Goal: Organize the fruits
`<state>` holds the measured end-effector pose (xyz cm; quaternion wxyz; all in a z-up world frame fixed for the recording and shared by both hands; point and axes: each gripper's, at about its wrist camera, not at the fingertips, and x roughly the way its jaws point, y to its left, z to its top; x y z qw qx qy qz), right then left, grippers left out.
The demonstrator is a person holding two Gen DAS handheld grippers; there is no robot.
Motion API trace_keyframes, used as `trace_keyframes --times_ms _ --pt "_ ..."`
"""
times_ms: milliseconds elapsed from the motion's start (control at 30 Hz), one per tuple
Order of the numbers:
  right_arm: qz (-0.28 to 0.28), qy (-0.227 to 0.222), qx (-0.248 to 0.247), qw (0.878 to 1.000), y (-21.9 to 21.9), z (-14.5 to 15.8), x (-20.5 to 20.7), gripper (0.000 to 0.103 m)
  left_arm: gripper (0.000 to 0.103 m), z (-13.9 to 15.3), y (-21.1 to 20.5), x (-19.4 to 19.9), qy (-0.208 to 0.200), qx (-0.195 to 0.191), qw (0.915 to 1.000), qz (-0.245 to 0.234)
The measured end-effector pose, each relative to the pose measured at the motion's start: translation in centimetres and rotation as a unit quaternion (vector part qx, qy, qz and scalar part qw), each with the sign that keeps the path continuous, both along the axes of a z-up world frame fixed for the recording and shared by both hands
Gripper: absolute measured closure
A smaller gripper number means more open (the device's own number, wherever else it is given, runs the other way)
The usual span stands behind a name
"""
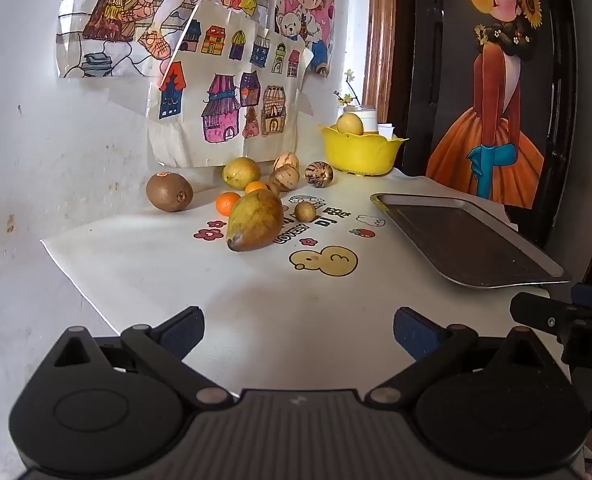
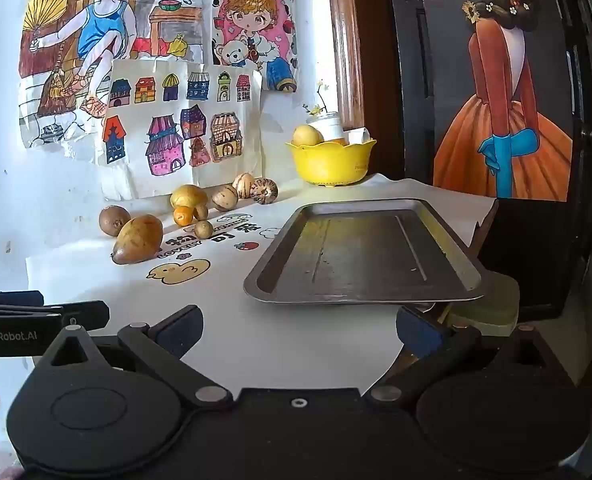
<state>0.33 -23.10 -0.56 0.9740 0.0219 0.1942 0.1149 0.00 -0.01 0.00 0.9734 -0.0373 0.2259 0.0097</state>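
Left gripper (image 1: pixel 298 330): fingers spread wide, nothing between them, over bare white surface (image 1: pixel 256 320).
Right gripper (image 2: pixel 300 330): fingers likewise wide and empty, just short of the near edge of the tray (image 2: pixel 472 276).
Fruits: clustered at the far left of the surface near the wall, none on the tray.
Mango (image 1: pixel 255 220): nearest fruit, lying on its side, pointed end toward the camera.
Kiwi (image 1: pixel 169 191): left of the mango, apart from it.
Small oranges (image 1: pixel 227 203): two, just behind the mango in the left view; the right view shows only one clearly.
Striped fruits (image 1: pixel 319 174): three, toward the back by the drawings.
Yellow bowl (image 1: pixel 360 152): at the back, one pale round fruit (image 1: pixel 350 124) in it.
Left view only: the right gripper's body at its right edge.
Right view only: the whole tray, its inside dark and bare; the left gripper's body at the left edge.
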Motion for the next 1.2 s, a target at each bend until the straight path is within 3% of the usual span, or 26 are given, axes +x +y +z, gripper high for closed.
trace_keyframes --times_ms 1200 --pt "0.001 0.004 -0.002 1.0 0.18 -0.22 -0.03 0.0 0.0 -0.03 -0.01 0.03 0.001 -0.002 1.0 0.001"
